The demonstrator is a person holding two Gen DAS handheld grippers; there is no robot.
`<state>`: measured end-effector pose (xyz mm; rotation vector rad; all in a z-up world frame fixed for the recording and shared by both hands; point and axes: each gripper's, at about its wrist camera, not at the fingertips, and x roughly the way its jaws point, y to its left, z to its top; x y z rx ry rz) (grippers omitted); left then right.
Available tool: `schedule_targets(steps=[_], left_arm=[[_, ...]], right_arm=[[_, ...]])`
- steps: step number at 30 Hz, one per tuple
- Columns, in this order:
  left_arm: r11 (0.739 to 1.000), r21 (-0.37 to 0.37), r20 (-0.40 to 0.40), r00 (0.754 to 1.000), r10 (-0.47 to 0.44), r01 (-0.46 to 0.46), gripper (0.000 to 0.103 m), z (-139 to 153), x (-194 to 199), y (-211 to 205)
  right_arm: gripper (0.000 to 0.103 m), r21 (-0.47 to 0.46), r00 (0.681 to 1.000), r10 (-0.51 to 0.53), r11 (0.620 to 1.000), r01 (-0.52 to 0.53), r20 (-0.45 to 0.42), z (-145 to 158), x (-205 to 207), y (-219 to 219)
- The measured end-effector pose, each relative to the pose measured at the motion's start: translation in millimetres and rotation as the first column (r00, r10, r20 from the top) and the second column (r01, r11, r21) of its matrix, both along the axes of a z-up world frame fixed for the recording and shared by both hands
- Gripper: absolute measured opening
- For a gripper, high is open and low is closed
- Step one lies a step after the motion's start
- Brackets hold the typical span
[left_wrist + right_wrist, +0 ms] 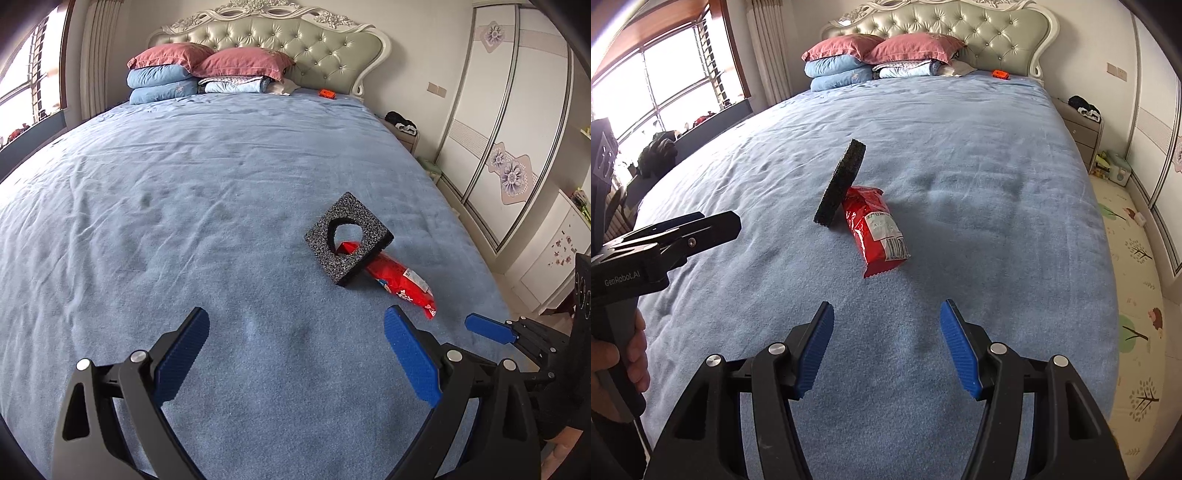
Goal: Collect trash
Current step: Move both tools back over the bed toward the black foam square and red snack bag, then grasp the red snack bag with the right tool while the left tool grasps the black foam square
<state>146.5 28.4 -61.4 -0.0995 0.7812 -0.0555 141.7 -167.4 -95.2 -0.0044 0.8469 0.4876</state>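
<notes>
Both grippers hovering spread and empty over the bed, trash ahead.
Left wrist: left gripper (295,332) is sitting released; foam block (349,238) is leaning on red wrapper (400,278) ahead-right, nearer the blue bedspread's (184,203) right edge. Right wrist: right gripper (886,328) is gaping, empty; wrapper (877,229) and foam (840,182) are lying just ahead, slightly left, apart from its fingers.

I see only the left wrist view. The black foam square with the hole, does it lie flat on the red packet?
Observer: No. In the right wrist view the foam square tilts steeply, its low edge on the bed, propped on the far end of the red packet.
Operator: And the right gripper? I see only one finger of it.
Observer: The right gripper is open and empty, short of the packet's near end.
</notes>
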Motion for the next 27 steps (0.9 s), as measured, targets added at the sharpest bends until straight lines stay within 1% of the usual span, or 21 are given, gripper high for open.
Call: schedule_targets(steps=[3,7,8,9,10,12,13,16,19,22,27], left_arm=[[1.0,0.02,-0.003,1.0,-0.017,0.017,0.095,-1,2,-5],[0.999,0.038,-0.009,1.0,-0.025,0.025,0.095,-1,10,-9],[0.999,0.04,-0.01,1.0,-0.026,0.026,0.095,-1,12,-9],[0.999,0.041,-0.011,1.0,-0.027,0.027,0.095,-1,14,-10],[0.999,0.044,-0.011,1.0,-0.027,0.027,0.095,-1,16,-10],[0.998,0.051,-0.013,1.0,-0.026,0.027,0.095,-1,20,-11],[0.998,0.055,-0.015,1.0,-0.023,0.024,0.095,-1,22,-11],[0.998,0.05,-0.025,0.999,-0.025,0.026,0.095,-3,31,-12],[0.998,0.063,-0.035,0.999,-0.027,0.029,0.095,-5,41,-16],[0.997,0.068,-0.046,0.998,-0.034,0.038,0.095,-8,48,-21],[0.994,0.071,-0.063,0.995,-0.075,0.08,0.095,-13,58,-38]], right_arm=[[0.059,0.032,1.0,0.021,0.999,-0.021,-0.004,2,13,6],[0.059,-0.008,0.999,0.027,1.0,-0.026,0.02,3,38,20],[0.056,-0.02,1.0,0.026,0.999,-0.026,0.012,1,45,22],[0.048,-0.023,0.999,0.038,0.999,-0.038,0.003,0,50,25],[0.046,-0.022,0.999,0.047,0.999,-0.047,-0.003,-1,55,27],[0.045,-0.015,0.998,0.059,0.998,-0.059,-0.008,-2,60,30],[0.041,-0.016,0.998,0.064,0.998,-0.064,-0.011,-3,63,31],[0.035,0.01,0.997,0.066,0.998,-0.065,-0.027,-7,69,28],[0.034,0.056,0.997,0.066,0.996,-0.063,-0.038,-8,64,18],[0.033,0.061,0.998,0.047,0.997,-0.045,-0.038,-6,54,1],[0.033,0.18,0.992,0.076,0.982,-0.058,-0.099,-8,34,-29]])
